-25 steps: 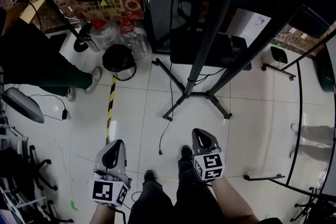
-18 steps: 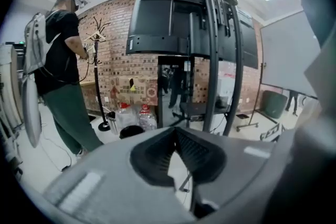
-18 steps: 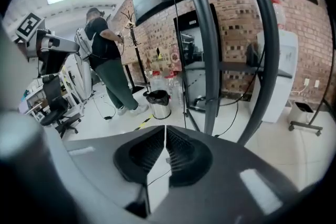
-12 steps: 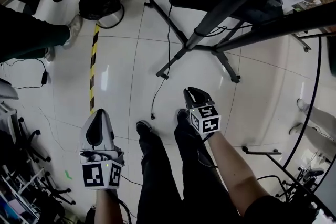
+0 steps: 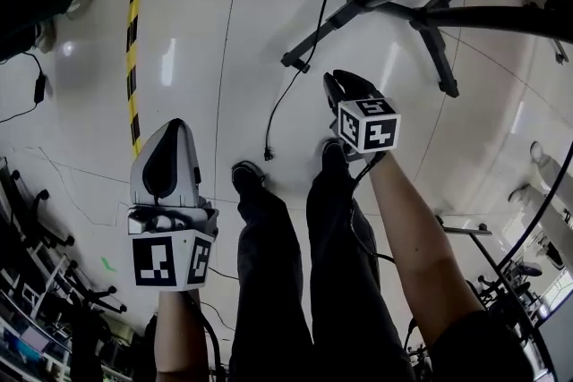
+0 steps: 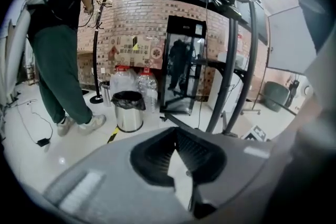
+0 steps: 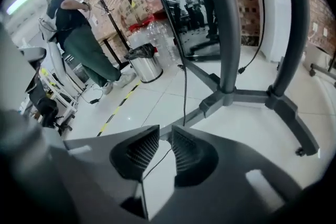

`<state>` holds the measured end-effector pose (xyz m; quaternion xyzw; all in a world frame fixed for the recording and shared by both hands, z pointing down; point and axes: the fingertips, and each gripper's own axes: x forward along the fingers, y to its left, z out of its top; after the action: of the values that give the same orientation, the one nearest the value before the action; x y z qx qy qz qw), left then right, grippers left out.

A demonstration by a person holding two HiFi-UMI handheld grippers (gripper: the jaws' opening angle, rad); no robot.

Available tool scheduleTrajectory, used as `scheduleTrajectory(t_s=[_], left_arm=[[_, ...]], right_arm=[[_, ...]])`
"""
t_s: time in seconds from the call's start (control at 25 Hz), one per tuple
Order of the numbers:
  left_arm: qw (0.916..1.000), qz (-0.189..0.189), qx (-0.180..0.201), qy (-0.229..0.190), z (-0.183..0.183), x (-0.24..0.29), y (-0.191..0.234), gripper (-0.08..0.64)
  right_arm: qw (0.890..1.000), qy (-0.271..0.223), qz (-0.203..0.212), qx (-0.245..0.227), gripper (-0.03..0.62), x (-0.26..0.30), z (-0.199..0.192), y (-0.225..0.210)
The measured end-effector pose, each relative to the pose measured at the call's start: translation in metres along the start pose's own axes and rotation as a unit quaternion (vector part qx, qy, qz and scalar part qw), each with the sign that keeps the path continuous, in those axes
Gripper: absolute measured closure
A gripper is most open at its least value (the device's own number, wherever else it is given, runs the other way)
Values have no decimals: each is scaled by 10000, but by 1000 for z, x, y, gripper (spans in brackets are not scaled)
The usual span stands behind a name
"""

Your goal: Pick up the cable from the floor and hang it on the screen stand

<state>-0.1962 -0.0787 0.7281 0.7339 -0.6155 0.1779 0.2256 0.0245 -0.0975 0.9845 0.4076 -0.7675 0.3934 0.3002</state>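
A thin black cable (image 5: 291,80) runs over the white floor from the screen stand's leg (image 5: 358,12) to a plug end (image 5: 267,155). My right gripper (image 5: 338,85) is just right of the cable, near the leg. Its jaws are opening and grip nothing. In the right gripper view the cable (image 7: 184,81) drops past the stand pole (image 7: 223,34) and lies on the floor beyond the gap of the right gripper (image 7: 165,134). My left gripper (image 5: 170,134) hangs further back on the left. In its own view, the left gripper (image 6: 175,136) is shut and empty.
Yellow-black tape (image 5: 134,40) crosses the floor at the left. A person in green trousers (image 6: 58,60) stands beside a steel bin (image 6: 128,110) and water bottles (image 6: 142,81). Another cord with an adapter (image 5: 38,85) lies at far left. My own legs (image 5: 286,264) fill the middle.
The head view has tipped further down toward the floor. My right gripper has moved forward, closer to the cable and the stand leg. The left gripper stays back.
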Motion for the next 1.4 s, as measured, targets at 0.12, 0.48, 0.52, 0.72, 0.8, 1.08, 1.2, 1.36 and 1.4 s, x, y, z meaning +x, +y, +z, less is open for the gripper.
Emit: scheduleTrajectory(t_s=[0.12, 0.48, 0.52, 0.72, 0.8, 1.08, 1.2, 1.36, 1.4], left_arm=[[9998, -133, -108, 61, -25, 19, 5, 555], [9990, -414, -95, 137, -74, 48, 10, 555], [9989, -434, -77, 181, -80, 49, 11, 555], [9986, -385, -48, 373, -106, 49, 15, 555], [9989, -310, -141, 327, -106, 50, 14, 555], [9991, -242, -300, 202, -100, 53, 7, 555], [9988, -250, -348, 222, -96, 50, 0, 555], [9990, -221, -320, 238, -76, 41, -5, 555], [9990, -208, -308, 241, -70, 37, -6, 555]], right_arm=[[9993, 164, 7, 338, 508, 32, -17, -9], [9939, 554, -142, 939, 485, 111, -53, -39], [9936, 565, -158, 966, 485, 118, -55, -41], [9912, 583, -444, 1102, 488, 145, -65, -53], [9912, 563, -572, 1054, 527, 147, -65, -55], [9912, 564, -441, 1112, 571, 137, -57, -46], [9950, 596, -180, 778, 571, 123, -53, -32], [9984, 388, 390, 129, 571, 90, -32, 0], [9983, 258, 526, -77, 571, 77, -22, 11]])
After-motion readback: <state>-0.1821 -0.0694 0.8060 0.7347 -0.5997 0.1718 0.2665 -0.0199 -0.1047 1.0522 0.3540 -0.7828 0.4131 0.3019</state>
